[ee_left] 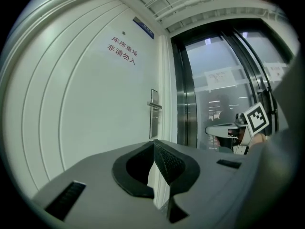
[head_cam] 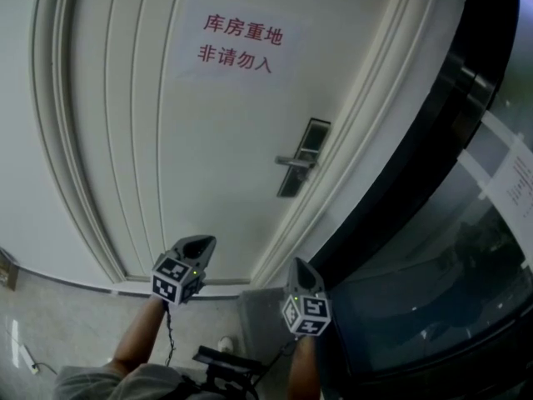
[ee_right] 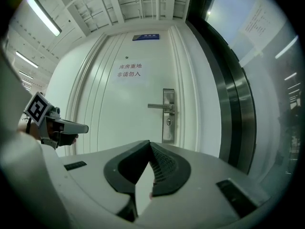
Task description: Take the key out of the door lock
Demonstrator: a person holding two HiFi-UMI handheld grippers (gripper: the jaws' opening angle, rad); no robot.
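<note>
The white door (head_cam: 150, 165) fills my view, a paper sign (head_cam: 237, 44) with red characters stuck on it. My left tool (head_cam: 202, 242) and right tool (head_cam: 298, 265) are both pressed together and empty, well apart from the lock plate (ee_right: 168, 116). The key there is too small to make out.

We read one sign on the white door (head_cam: 150, 157): a paper sheet (head_cam: 237, 44) with two lines of red characters, 库房重地 above 非请勿入. The small blue plate (ee_right: 146, 36) above the door carries print too small for us to read, as do the papers (head_cam: 510, 182) on the glass wall (head_cam: 416, 290).
</note>
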